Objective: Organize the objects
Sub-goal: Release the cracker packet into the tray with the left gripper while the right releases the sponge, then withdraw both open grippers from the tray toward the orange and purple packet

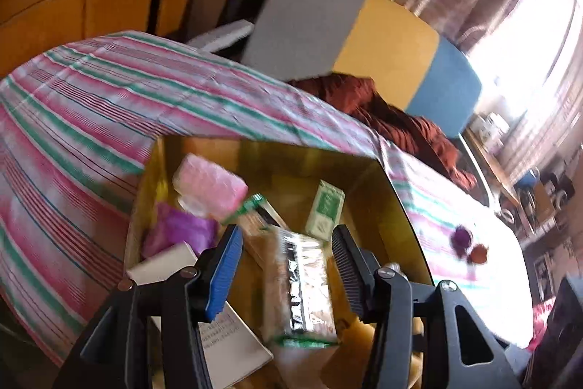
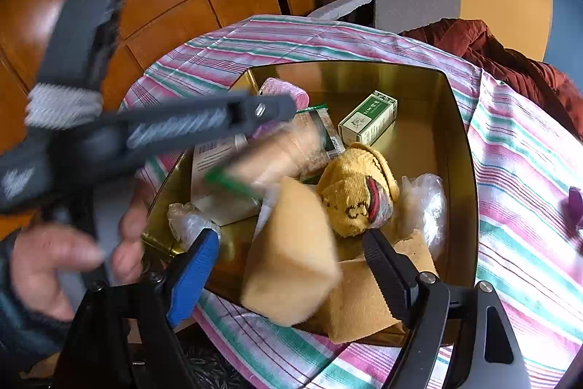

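Yellow foam sponge block (image 2: 291, 254): lies between the spread jaws of the right gripper (image 2: 291, 265), pads clear, at the near edge of the gold tin box (image 2: 462, 141). Judged light, soft, compressible; grip across flat faces. Left gripper (image 1: 286, 270): jaws spread, foil-wrapped cracker packet (image 1: 302, 283) between, unpinched.

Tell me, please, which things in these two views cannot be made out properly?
Left wrist view: print on the white card, blurred, partly covered by the left gripper.
Left wrist view: two small round things on the striped cloth, too blurred to identify.
Right wrist view: purple thing, cut off by the right edge.
Right wrist view: label on the wrapped packet, smeared by blur.
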The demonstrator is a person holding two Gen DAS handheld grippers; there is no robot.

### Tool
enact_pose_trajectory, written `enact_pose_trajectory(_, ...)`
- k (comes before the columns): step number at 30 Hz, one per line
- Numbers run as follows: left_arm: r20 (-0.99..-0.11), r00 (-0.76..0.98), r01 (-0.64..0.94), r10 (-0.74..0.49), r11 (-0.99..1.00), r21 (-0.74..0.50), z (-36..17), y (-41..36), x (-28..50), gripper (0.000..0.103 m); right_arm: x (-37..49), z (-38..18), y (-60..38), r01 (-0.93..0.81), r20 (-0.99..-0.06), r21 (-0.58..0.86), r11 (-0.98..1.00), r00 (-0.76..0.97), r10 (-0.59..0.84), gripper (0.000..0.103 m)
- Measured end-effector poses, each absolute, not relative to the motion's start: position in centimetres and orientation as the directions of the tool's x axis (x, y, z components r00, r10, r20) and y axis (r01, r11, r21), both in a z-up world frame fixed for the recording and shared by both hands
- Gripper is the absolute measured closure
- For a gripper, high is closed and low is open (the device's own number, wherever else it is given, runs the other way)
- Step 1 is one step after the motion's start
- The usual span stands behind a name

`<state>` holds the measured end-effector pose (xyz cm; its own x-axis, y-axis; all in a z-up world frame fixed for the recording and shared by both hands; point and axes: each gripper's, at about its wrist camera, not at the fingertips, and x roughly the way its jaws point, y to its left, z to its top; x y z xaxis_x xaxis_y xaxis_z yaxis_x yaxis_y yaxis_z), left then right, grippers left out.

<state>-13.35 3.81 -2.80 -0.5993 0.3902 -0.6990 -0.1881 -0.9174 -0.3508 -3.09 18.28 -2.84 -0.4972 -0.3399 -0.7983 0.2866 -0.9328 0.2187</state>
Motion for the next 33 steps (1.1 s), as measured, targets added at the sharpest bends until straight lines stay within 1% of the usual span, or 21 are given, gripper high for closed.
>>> enact_pose_trajectory(2,-0.694,-0.613,-0.192,0.378,-0.923,-0.334,-2.3,3.5,-13.0,0.051,-2.9,-2.7,18.5,0.281,-0.794,0.220,-0.934,-0.504,-0.339,0.018)
enact_pose_trajectory(7,-0.715,-0.610,-0.207,0.342,-0.940,-0.272,-2.2,2.9,-10.9,0.051,-2.2,-2.2,19.3,0.253,-0.776,0.234,-0.939,-0.532,-0.337,0.017)
enact_pose_trajectory(9,-0.720,-0.617,-0.208,0.319,-0.948,-0.241,-2.3,2.7,-9.9,0.051,-2.0,-1.9,19.6,0.249,-0.769,0.240,-0.938,-0.541,-0.340,0.015)
enact_pose_trajectory(13,-0.721,-0.630,-0.223,0.289,-0.956,-0.188,-2.3,2.9,-8.2,0.051,-1.2,-1.4,20.1,0.236,-0.756,0.252,-0.938,-0.557,-0.343,0.013)
enact_pose_trajectory(18,-0.729,-0.629,-0.231,0.271,-0.960,-0.158,-2.5,3.1,-6.8,0.051,-0.7,-1.0,20.2,0.221,-0.747,0.248,-0.943,-0.576,-0.331,0.000)
enact_pose_trajectory(25,-0.716,-0.654,-0.243,0.244,-0.964,-0.107,-2.1,3.7,-5.5,0.051,-0.3,-1.1,20.2,0.195,-0.751,0.215,-0.957,-0.593,-0.290,0.000)
enact_pose_trajectory(33,-0.706,-0.668,-0.247,0.236,-0.965,-0.089,-1.5,3.8,-4.9,0.051,0.0,-0.4,21.1,0.167,-0.722,0.236,-0.957,-0.629,-0.288,0.000)
